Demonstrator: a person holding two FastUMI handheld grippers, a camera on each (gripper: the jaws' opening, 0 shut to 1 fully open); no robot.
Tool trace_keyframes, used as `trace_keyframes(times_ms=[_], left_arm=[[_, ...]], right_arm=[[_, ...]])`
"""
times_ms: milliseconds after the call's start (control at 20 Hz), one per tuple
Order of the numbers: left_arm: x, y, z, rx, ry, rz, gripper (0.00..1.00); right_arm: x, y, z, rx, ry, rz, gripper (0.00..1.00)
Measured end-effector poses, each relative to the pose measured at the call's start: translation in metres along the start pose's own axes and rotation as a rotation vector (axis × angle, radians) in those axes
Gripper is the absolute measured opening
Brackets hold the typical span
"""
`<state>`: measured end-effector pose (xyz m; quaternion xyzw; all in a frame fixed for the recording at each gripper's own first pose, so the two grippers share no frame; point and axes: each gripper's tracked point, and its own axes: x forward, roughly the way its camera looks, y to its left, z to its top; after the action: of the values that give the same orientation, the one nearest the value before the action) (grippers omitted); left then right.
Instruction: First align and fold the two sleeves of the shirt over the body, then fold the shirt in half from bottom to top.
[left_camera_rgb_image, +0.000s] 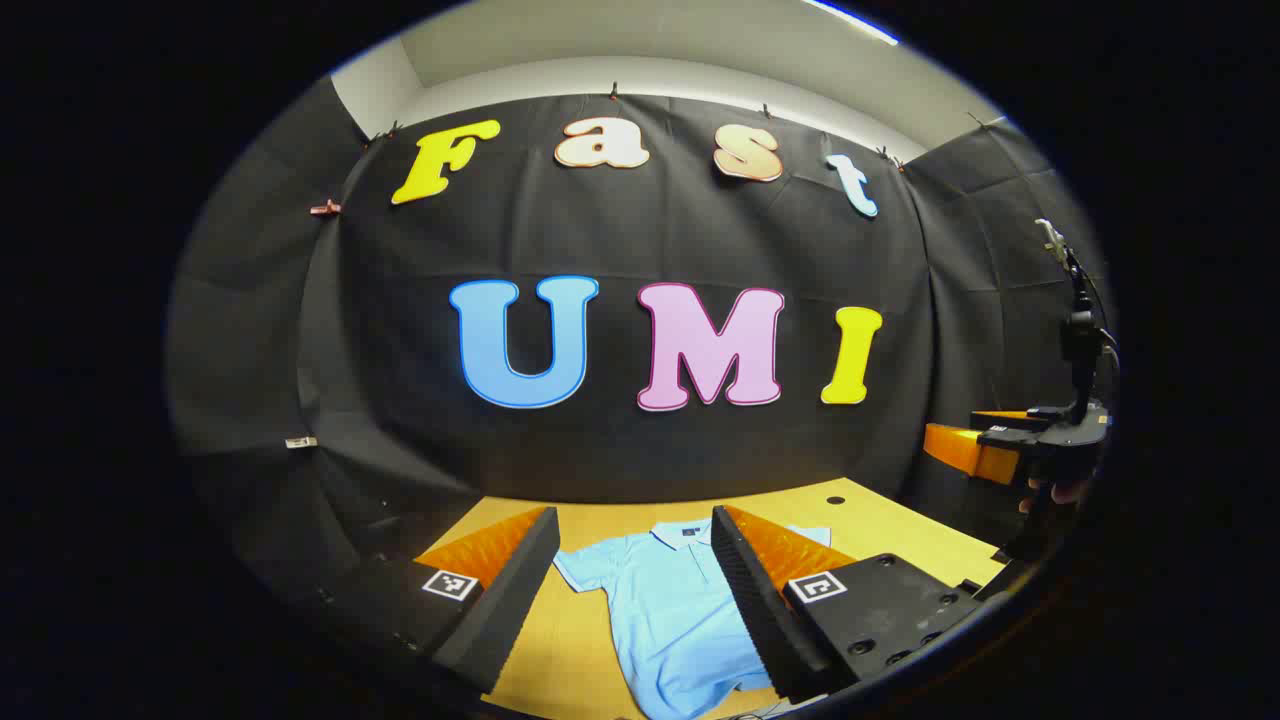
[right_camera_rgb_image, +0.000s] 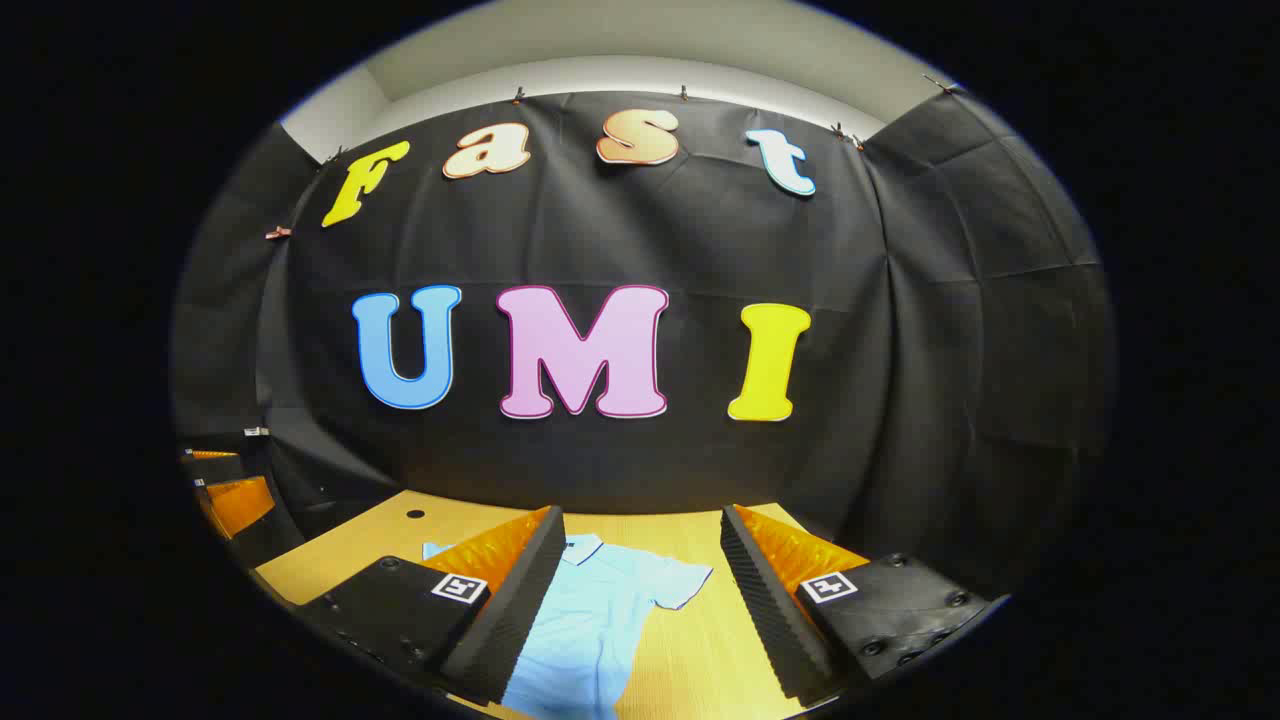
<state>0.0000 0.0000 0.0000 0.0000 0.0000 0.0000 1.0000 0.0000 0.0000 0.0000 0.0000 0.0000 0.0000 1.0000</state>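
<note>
A light blue polo shirt (left_camera_rgb_image: 665, 610) lies flat on the wooden table (left_camera_rgb_image: 590, 650), collar toward the back wall and both short sleeves spread out. My left gripper (left_camera_rgb_image: 632, 540) hovers open above it, fingers either side of the collar and chest, nothing held. In the right gripper view the same shirt (right_camera_rgb_image: 590, 620) lies lower left, its right sleeve (right_camera_rgb_image: 685, 582) pointing out between the fingers. My right gripper (right_camera_rgb_image: 640, 540) is open above that sleeve and bare table. The right gripper (left_camera_rgb_image: 985, 450) also shows at the far right of the left gripper view, held by a hand.
Black cloth walls close the table at the back and sides. A small dark hole (left_camera_rgb_image: 835, 499) sits in the tabletop near the back. Bare wood (right_camera_rgb_image: 700, 650) lies right of the shirt. The other gripper's fingers (right_camera_rgb_image: 235, 500) show at the left edge of the right gripper view.
</note>
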Motion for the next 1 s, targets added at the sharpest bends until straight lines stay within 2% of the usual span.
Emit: trace_keyframes(times_ms=[50, 100, 450, 700, 1000], left_arm=[[0.001, -0.005, 0.0, -0.005, -0.004, -0.011, 0.97], [0.003, -0.012, 0.001, -0.004, -0.009, -0.024, 0.97], [0.012, -0.034, -0.005, 0.017, 0.011, -0.08, 0.97], [0.016, -0.044, -0.007, 0.053, 0.016, -0.092, 0.97], [0.021, -0.057, -0.007, 0.09, 0.012, -0.106, 0.97]], right_arm=[[0.001, -0.001, -0.002, -0.002, 0.004, -0.001, 0.95], [0.003, -0.002, -0.006, -0.008, 0.013, -0.002, 0.98], [0.01, -0.01, -0.012, -0.021, 0.019, -0.023, 0.97], [0.017, -0.014, -0.016, -0.003, 0.031, -0.028, 0.98], [0.051, -0.017, -0.038, -0.02, 0.086, 0.0, 0.98]])
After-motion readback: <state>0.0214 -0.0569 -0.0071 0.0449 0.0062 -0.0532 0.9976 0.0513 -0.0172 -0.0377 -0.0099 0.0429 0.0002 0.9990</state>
